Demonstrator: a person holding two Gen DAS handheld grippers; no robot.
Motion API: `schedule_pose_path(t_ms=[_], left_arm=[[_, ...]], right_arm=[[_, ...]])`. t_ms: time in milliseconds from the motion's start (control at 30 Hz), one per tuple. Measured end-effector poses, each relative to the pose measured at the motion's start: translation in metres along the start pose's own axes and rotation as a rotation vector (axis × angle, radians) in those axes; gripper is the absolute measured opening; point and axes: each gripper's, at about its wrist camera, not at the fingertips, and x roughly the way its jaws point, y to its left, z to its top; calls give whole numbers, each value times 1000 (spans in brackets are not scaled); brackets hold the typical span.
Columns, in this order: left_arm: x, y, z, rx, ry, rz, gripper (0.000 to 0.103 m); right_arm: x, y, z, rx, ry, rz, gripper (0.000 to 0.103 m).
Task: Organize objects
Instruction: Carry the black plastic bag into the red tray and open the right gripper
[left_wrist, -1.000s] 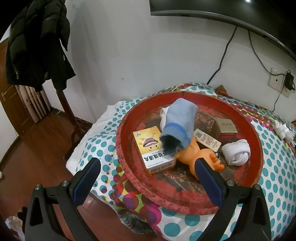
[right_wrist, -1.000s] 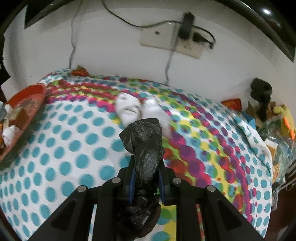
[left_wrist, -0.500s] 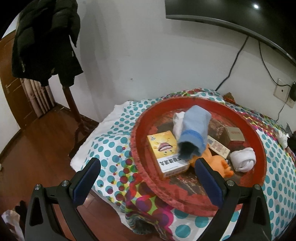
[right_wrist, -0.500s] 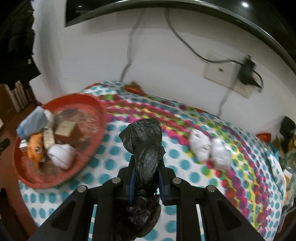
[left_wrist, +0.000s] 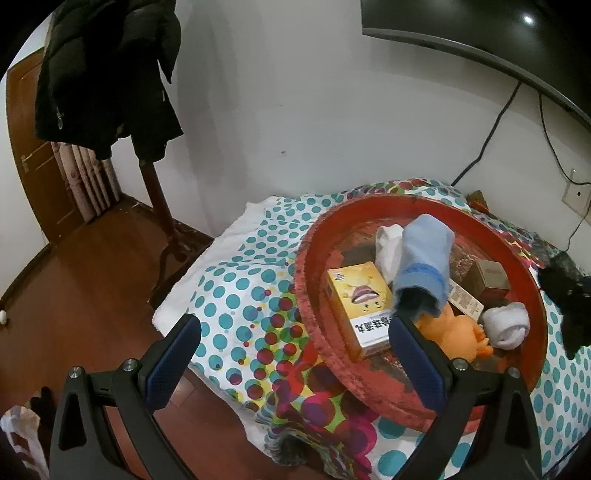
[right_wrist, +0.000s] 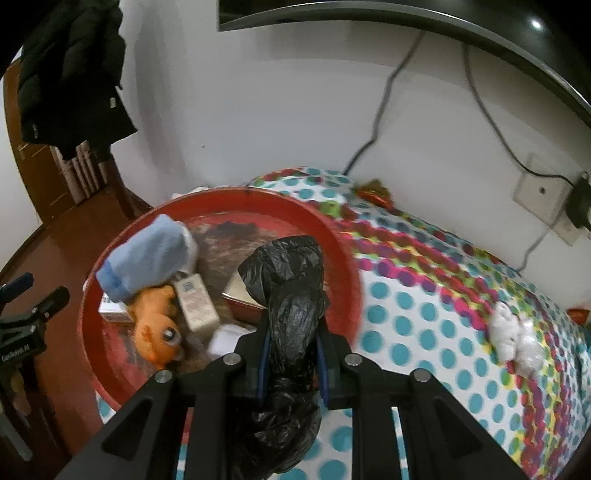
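A round red tray (left_wrist: 314, 254) (right_wrist: 343, 236) sits on a polka-dot bedspread (left_wrist: 240, 280). It holds a blue sock (left_wrist: 424, 258) (right_wrist: 147, 254), a yellow box (left_wrist: 360, 295), an orange toy (left_wrist: 458, 328) (right_wrist: 155, 325), a rolled white sock (left_wrist: 506, 325), a brown box (left_wrist: 489, 273) and a small white box (right_wrist: 194, 302). My right gripper (right_wrist: 291, 343) is shut on a crumpled black plastic bag (right_wrist: 288, 280), held above the tray's right side. The bag also shows in the left wrist view (left_wrist: 565, 291). My left gripper (left_wrist: 291, 354) is open and empty, in front of the tray's left edge.
A black coat (left_wrist: 107, 70) hangs on a wooden stand (left_wrist: 159, 206) at the left, over a wooden floor (left_wrist: 74, 295). Two white socks (right_wrist: 513, 339) lie on the bedspread at the right. A wall socket (right_wrist: 543, 192) and cables are behind.
My right gripper has swung left with the black bag, from over the bedspread to over the tray. My left gripper has shifted left and back, so the tray sits further right.
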Motion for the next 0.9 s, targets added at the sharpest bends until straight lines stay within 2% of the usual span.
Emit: schedule_pose_path(t_ms=[400, 900], left_arm=[[9, 18, 0, -36, 19, 27, 102], [16, 22, -1, -54, 36, 21, 102]], right_arm=[[32, 57, 19, -63, 17, 22, 20], [62, 73, 16, -63, 45, 13, 23]])
